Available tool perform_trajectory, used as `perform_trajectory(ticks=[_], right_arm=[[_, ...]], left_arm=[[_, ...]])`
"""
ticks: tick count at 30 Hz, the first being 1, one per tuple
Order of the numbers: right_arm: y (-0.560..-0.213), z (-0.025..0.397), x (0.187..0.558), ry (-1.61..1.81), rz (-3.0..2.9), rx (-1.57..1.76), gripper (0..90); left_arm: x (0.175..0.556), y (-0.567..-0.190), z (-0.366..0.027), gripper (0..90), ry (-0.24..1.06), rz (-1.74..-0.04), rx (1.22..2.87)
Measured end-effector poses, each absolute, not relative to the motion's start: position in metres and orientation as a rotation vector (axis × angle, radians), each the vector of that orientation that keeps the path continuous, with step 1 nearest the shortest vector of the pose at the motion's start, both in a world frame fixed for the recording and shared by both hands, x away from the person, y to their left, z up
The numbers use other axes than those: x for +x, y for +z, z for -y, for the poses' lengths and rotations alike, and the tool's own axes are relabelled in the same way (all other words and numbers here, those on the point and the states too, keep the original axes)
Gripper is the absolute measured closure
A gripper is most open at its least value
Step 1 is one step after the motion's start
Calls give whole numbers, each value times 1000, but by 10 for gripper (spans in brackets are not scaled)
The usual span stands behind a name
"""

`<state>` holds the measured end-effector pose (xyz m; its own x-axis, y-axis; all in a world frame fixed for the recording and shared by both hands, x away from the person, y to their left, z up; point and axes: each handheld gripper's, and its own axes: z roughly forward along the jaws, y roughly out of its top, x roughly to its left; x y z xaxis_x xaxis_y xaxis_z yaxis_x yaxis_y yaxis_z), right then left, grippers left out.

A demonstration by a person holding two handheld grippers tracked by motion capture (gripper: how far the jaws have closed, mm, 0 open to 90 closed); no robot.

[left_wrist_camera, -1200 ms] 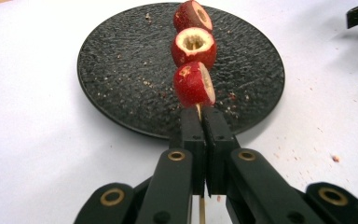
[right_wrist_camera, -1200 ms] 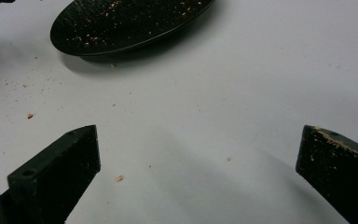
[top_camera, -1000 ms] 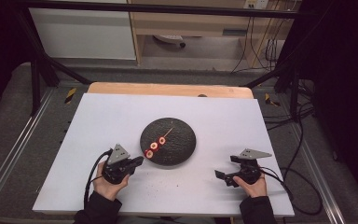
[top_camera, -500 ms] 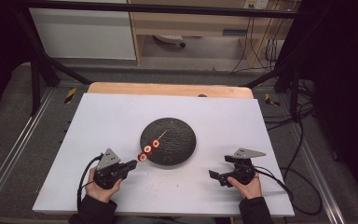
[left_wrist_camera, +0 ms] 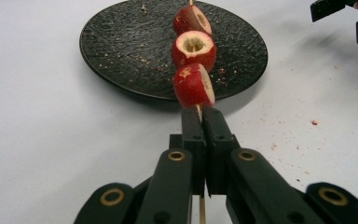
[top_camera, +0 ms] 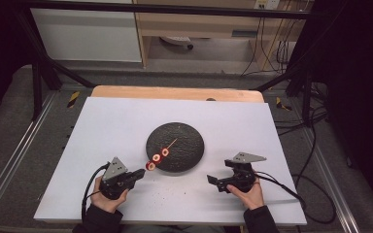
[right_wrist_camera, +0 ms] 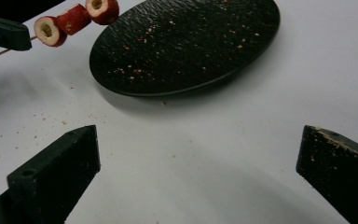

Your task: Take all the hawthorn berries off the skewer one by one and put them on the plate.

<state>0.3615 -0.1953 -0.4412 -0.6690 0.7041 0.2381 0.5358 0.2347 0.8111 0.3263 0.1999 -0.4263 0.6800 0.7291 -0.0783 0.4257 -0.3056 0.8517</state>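
Left gripper view: my left gripper [left_wrist_camera: 200, 116] pinches the skewer [left_wrist_camera: 197, 108] at lower centre, three red fruit pieces [left_wrist_camera: 194, 85] threaded, tip over the black plate [left_wrist_camera: 121, 51]. My right gripper [top_camera: 218, 180] waits wide apart; unthreading seems unstarted.

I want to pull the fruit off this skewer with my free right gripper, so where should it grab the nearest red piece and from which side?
Probably grip the end piece across its rounded red sides, coming in from the right gripper side, crosswise to the skewer. The stick runs through its core and the left gripper clamps just behind it, so only the flanks are free.
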Motion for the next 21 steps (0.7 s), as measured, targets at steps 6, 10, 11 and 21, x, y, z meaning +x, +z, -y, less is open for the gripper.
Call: perform_trajectory(ticks=[6, 10, 11, 21], right_arm=[[-432, 173, 365, 1427, -2322, 1170, 5], [-427, 160, 368, 1437, -2320, 1174, 5], [-426, 156, 369, 1445, -2314, 1181, 6], [-414, 122, 385, 1526, -2248, 1212, 43]], left_arm=[[324, -426, -198, 884, 404, -889, 1942], [323, -425, -197, 884, 404, -883, 1941], [323, -426, -196, 884, 404, -882, 1943], [322, -425, -195, 884, 406, -875, 1941]])
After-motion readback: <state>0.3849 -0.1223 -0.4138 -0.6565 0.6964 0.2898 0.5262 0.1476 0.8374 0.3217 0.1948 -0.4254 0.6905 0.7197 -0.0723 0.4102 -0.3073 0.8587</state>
